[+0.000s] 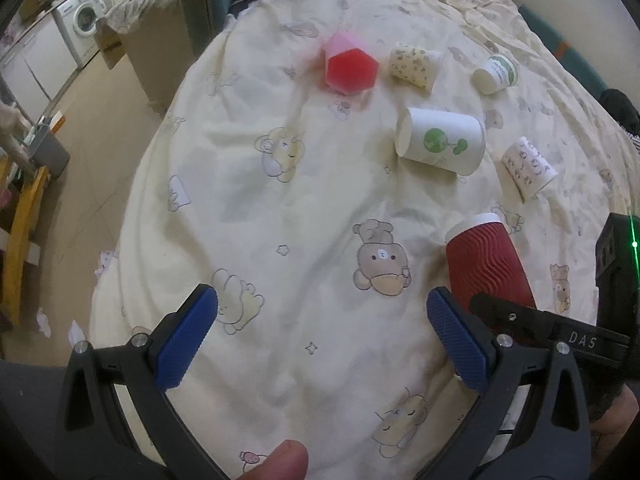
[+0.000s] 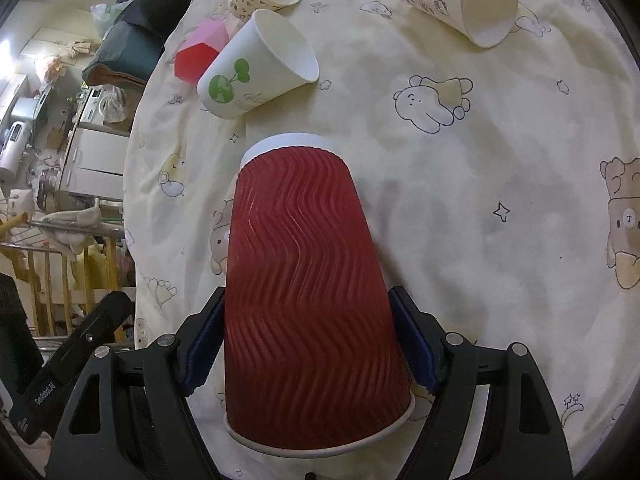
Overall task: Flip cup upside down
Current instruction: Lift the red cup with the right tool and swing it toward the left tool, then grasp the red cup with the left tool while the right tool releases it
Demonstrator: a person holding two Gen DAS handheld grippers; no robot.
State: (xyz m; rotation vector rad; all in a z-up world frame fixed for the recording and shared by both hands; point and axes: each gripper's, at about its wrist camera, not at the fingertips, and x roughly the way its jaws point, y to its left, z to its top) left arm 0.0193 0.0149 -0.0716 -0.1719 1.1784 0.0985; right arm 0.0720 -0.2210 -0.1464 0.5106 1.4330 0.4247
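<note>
Red ribbed cup (image 2: pixel 308 292) sits between the right gripper (image 2: pixel 310 340) pads, blue pads pressed on both sides of its lower body near the wide rim. So right gripper = clamped on the cup. Cup's closed white base points away from the camera, open rim toward the gripper; whether it rests on the bed or is held just above it can't be told. In the left wrist view the same cup (image 1: pixel 486 260) shows w/ white base up and slightly tilted, near the bed's right edge, the right gripper's black finger across its lower part.

Left gripper (image 1: pixel 322 336) is spread wide, nothing between its blue pads (image 1: pixel 186 340), hovering over the bear-print bedsheet (image 1: pixel 304 208) toward the near edge of the bed. A thumb tip (image 1: pixel 280 460) shows at the bottom of that view.

Other stuff on the bed, further in:
- white cup w/ green sprout logo (image 1: pixel 440 140), lying on its side, approx mid-bed
- pink/red faceted cup (image 1: pixel 350 66), beyond it toward the far edge
- small patterned cup (image 1: pixel 414 66) on its side, just beside the pink one
- white cup w/ green label (image 1: pixel 496 74), tipped over, well right of that
- another patterned cup (image 1: pixel 528 168) on its side, close to the right edge

Washing machine (image 1: pixel 82 14) off the bed's left side.
</note>
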